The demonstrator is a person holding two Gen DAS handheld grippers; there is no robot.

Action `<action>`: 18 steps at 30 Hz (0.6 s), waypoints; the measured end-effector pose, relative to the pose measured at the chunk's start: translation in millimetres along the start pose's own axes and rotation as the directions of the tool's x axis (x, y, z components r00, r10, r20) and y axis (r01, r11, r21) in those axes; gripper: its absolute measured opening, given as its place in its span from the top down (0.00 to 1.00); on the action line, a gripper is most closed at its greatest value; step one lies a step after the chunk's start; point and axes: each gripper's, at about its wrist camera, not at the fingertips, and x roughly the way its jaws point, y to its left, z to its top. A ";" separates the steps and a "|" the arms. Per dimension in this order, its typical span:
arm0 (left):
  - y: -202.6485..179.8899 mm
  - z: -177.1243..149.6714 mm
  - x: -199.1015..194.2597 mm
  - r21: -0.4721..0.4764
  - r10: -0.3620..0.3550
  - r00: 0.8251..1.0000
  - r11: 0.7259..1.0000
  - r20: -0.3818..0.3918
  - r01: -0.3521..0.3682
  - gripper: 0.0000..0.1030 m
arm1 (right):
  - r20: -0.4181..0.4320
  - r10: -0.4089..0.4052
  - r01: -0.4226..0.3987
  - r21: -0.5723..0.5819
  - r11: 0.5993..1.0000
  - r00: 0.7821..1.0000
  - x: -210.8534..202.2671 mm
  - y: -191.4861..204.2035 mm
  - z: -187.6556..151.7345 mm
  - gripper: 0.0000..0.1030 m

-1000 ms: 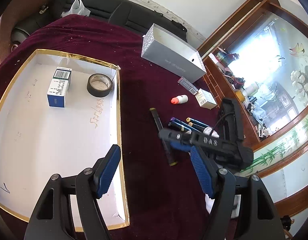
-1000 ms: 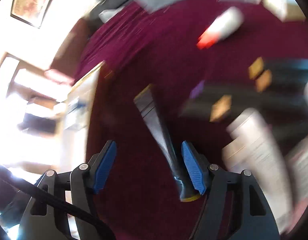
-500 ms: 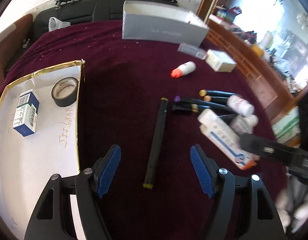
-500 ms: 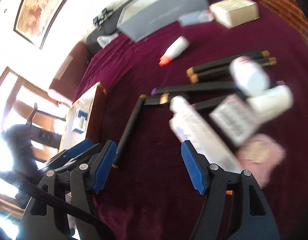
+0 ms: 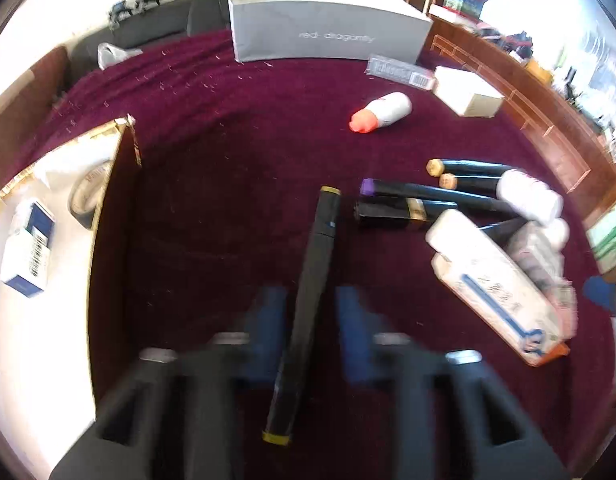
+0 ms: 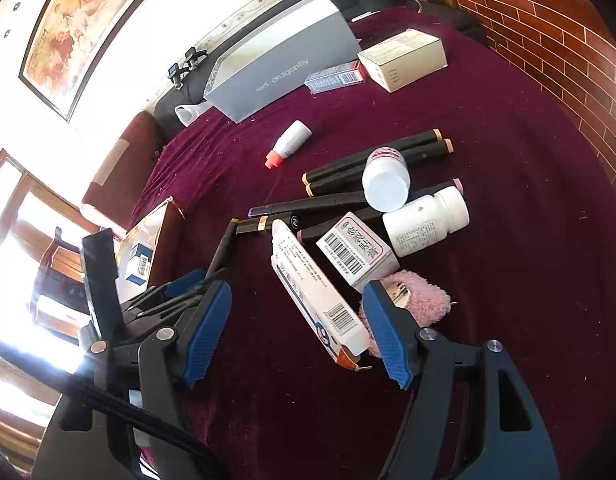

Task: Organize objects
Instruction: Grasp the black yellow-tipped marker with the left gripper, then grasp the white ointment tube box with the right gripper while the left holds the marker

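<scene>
Marker in hand: we see the black yellow-capped marker (image 5: 314, 304) lying on the maroon cloth of the tabletop (image 5: 212, 184), between the fingers of the left gripper (image 5: 308, 312), which have just been closing and now clamp its barrel.
Long axis: the marker runs along the line the left gripper points, far cap away from us, near cap below the fingers; we judge a lift needs no re-turning.
Destination side: the gold-edged white tray (image 5: 104, 216) stands just to the left, at the tabletop's left edge, holding a blue-and-white carton (image 5: 26, 256) and a tape roll (image 5: 86, 196); its raised wall is what the marker must clear.
Nearer hand: the left; the right gripper (image 6: 300, 332) hangs with fingers apart over a long white carton (image 6: 316, 292), touching nothing that we can see.
Neighbours: more markers (image 5: 420, 196), pill bottles (image 6: 426, 222) and a barcode box (image 6: 356, 254) lie piled to the right, apart from the held marker.
Far edge: a grey box (image 5: 324, 32) and a red-capped bottle (image 5: 382, 112), well clear.
</scene>
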 end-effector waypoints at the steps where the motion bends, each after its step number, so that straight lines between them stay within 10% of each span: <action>1: 3.3 -0.9 -0.8 -0.019 -0.027 1.000 0.999 -0.007 0.027 0.89 | -0.001 0.002 -0.002 -0.003 1.000 1.000 0.5 -0.1 0.0 0.34; 10: 16.9 -22.8 -15.2 -0.080 -0.100 0.995 0.992 -0.013 0.098 0.89 | -0.084 0.006 -0.022 -0.183 0.983 0.996 36.6 38.7 2.6 0.34; 18: 13.4 -26.7 -16.1 -0.066 -0.091 0.996 0.994 0.005 0.092 0.89 | -0.134 -0.220 0.168 -0.318 0.933 0.966 85.7 45.3 9.1 0.35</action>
